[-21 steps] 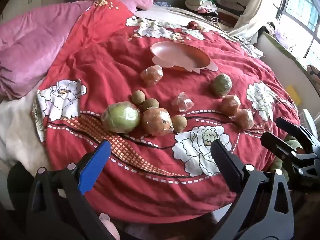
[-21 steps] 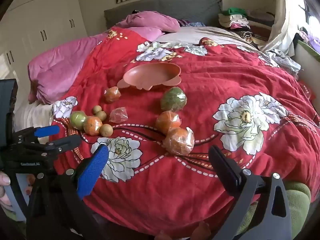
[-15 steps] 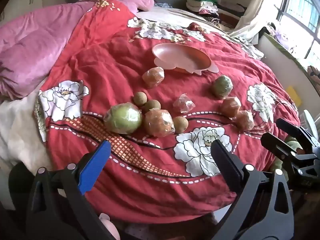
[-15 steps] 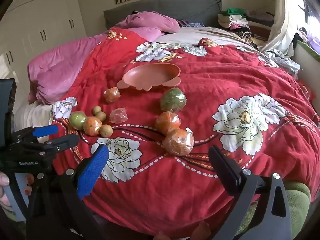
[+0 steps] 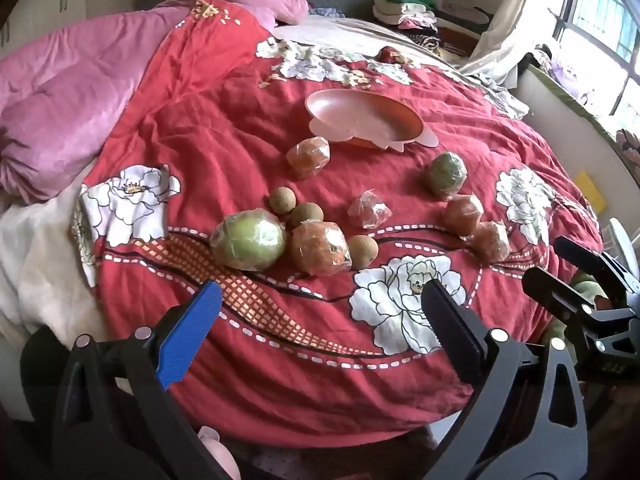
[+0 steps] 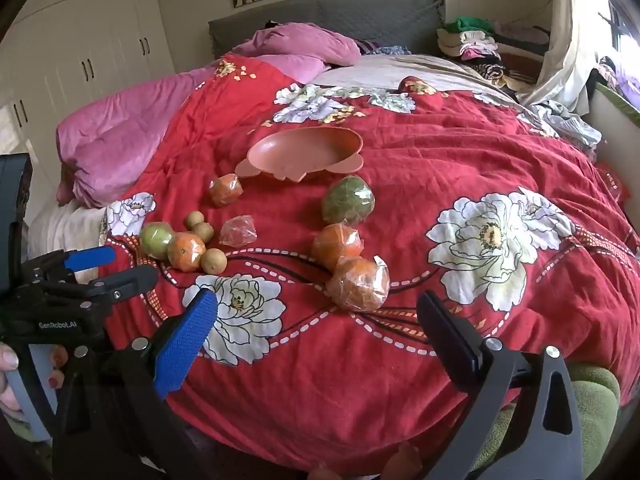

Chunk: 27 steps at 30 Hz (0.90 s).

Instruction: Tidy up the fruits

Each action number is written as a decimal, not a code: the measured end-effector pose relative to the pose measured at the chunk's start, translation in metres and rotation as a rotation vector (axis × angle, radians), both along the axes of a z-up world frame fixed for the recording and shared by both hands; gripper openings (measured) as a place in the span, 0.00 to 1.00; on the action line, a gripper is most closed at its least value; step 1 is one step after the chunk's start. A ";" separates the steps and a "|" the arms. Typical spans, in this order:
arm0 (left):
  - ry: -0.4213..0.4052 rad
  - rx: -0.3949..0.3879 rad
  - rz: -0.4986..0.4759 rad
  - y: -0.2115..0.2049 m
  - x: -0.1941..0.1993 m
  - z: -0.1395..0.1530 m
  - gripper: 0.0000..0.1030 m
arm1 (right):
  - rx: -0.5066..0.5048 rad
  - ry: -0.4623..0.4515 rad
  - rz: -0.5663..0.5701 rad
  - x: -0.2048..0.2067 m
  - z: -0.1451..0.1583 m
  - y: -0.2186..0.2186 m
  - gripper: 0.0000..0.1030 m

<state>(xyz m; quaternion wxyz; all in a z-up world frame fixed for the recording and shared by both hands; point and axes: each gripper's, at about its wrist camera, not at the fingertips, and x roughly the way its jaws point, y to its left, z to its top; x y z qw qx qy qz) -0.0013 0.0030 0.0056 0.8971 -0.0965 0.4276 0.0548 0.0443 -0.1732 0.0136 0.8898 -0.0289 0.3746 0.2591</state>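
Wrapped fruits (image 5: 320, 246) are lying scattered on the red quilt (image 5: 192, 128), in front of the pink dish (image 5: 362, 118). The left gripper (image 5: 320, 310) and the right gripper (image 6: 316, 314) are hovering near the quilt's edge, jaws wide, holding nothing. A pink blanket (image 5: 60, 112) is bunching up at the left.

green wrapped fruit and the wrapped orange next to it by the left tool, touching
Touching. In the left wrist view the green wrapped fruit and the wrapped orange press together with no red quilt between them.
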 end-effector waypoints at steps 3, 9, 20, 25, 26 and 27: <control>-0.001 0.004 0.002 0.000 0.000 0.000 0.91 | -0.001 -0.003 0.001 0.000 0.000 0.000 0.96; 0.000 0.005 0.000 0.000 0.000 0.002 0.91 | -0.001 -0.002 0.001 0.000 0.000 -0.001 0.96; -0.007 0.002 -0.004 0.000 0.000 0.005 0.91 | -0.003 -0.005 -0.001 -0.001 -0.001 -0.001 0.96; -0.007 0.002 -0.002 0.000 0.000 0.006 0.91 | -0.003 -0.005 0.000 0.000 0.000 -0.002 0.96; -0.009 0.000 -0.002 0.000 0.000 0.006 0.91 | -0.004 -0.006 -0.001 0.000 -0.001 -0.002 0.96; -0.008 0.001 -0.001 0.000 0.001 0.006 0.91 | -0.004 -0.005 -0.001 0.000 -0.001 -0.002 0.96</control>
